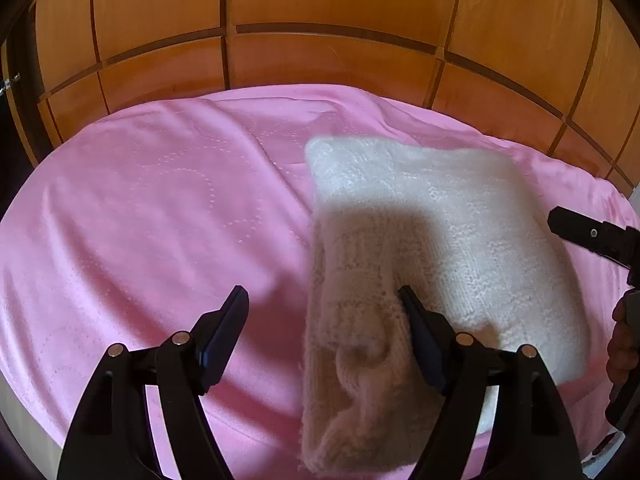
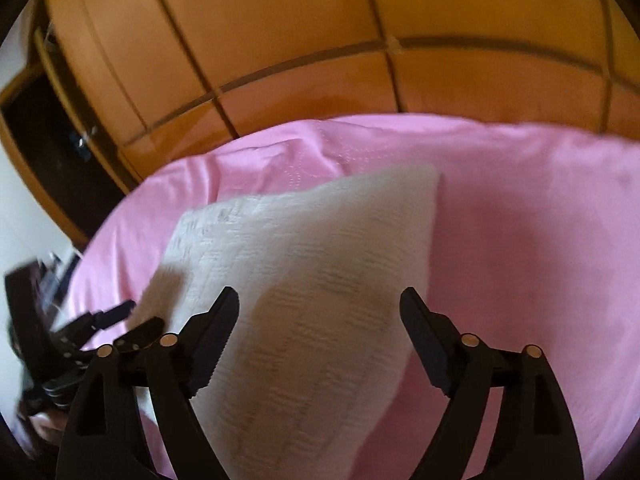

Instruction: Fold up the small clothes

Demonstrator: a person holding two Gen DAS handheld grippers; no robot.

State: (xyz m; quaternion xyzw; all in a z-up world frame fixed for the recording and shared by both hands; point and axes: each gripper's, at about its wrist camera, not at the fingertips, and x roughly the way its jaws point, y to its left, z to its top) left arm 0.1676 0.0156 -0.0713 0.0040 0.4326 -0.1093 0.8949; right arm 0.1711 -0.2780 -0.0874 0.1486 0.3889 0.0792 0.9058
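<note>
1. White knitted garment: lies on the pink bed cover, already doubled over; in the left wrist view it fills the region from 12 to 4 o'clock of centre, with a thicker cabled fold running down toward 6 o'clock.
2. Left tool: jaws spread wide, holding nothing. Its right finger rests at the edge of the cabled fold at about 5 o'clock; whether it presses the knit cannot be told. The spread stance suggests a release or a readiness to pinch the fold.
3. Right tool: jaws likewise apart and empty, hovering over the garment, which passes between and below the fingers. This view is blurred, so contact cannot be judged.
4. Each tool appears in the other's view: the right one at 3 o'clock, the left tool at 8 o'clock, flanking the garment to work opposite edges.
5. Wooden wardrobe panels stand behind the bed at 12 o'clock.
6. Judgement: the fold appears partly complete; a further fold or smoothing likely remains.
</note>
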